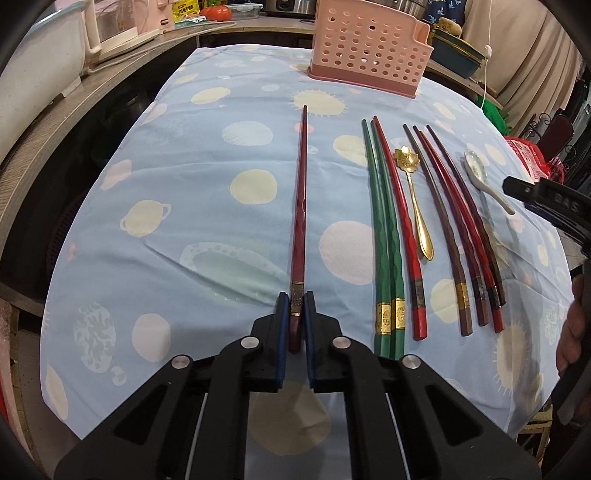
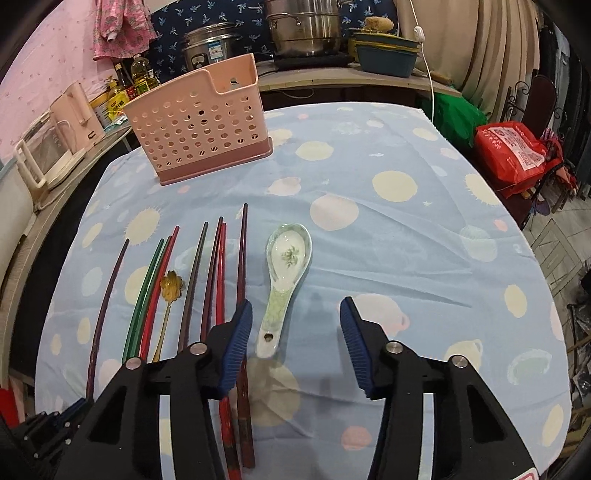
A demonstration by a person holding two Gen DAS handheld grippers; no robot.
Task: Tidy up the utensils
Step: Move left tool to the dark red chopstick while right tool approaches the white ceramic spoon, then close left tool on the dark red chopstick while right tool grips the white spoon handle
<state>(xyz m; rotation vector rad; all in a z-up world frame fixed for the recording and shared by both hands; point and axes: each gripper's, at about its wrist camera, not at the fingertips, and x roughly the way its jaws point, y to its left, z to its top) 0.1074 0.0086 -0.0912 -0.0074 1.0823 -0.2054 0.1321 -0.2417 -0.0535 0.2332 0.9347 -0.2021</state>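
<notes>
Left wrist | left gripper (image 1: pixel 294 299) clamped on dark-red chopstick (image 1: pixel 300 206) | right gripper (image 2: pixel 295 310) wide open, empty, ceramic spoon (image 2: pixel 284 280) just ahead

A blue cloth with pale dots (image 2: pixel 388 229) is covering the table. A wooden counter (image 1: pixel 48 136) is running around behind it. Big shiny pots (image 2: pixel 303 29) are sitting on the counter. A red bag (image 2: pixel 513 155) is lying beside the table. A dark blue flowered curtain (image 2: pixel 173 22) is hanging on the wall.
</notes>
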